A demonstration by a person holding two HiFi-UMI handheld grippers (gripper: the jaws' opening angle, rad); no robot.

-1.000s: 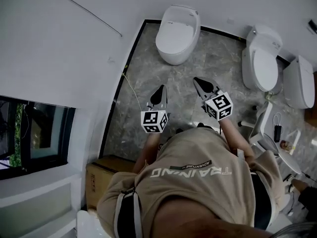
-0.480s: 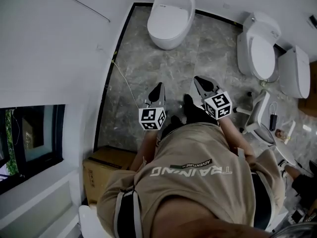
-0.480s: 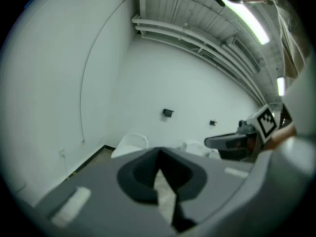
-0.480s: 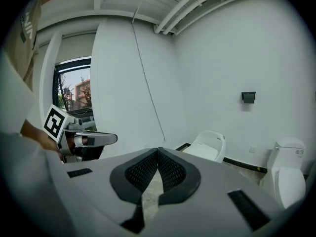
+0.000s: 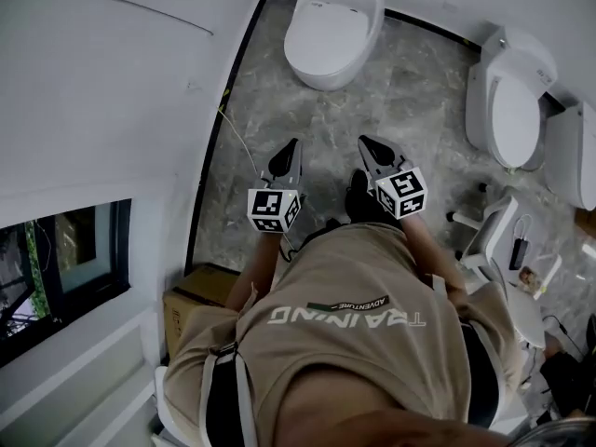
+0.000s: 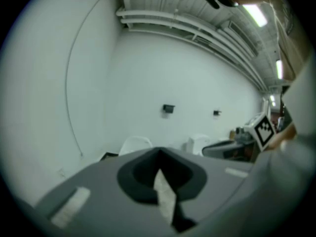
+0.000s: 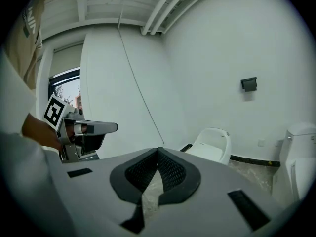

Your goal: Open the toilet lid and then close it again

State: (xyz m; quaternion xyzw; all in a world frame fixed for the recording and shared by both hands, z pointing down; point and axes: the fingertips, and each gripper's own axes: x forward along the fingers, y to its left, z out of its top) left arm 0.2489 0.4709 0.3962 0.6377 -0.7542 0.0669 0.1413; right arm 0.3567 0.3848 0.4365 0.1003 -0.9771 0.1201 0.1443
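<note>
Head view, toilet: I see the white toilet (image 5: 333, 28) against the far wall, lid down, standing on the grey marble floor (image 5: 410, 91).
Head view, left gripper: the left gripper (image 5: 292, 145) is well short of the toilet and points toward it. Its jaws are closed to a single tip and carry nothing.
Head view, right gripper: the right gripper (image 5: 366, 143) is just beside the left one, equally far from the toilet. Its jaws are together and empty.
Head view, second toilet: a second toilet (image 5: 514, 110) stands to the right of the toilet.
Head view, cardboard box: a cardboard box (image 5: 191, 315) sits well apart from the toilet, on my side, by the left wall.
Left gripper view, jaws: the pads meet with nothing between them.
Left gripper view, toilet: it shows beyond the jaw tips, slightly left, with no contact.
Right gripper view, jaws: they are closed at the tip and empty.
Right gripper view, toilet: it shows beyond the tips, to their right, lid down and untouched.
</note>
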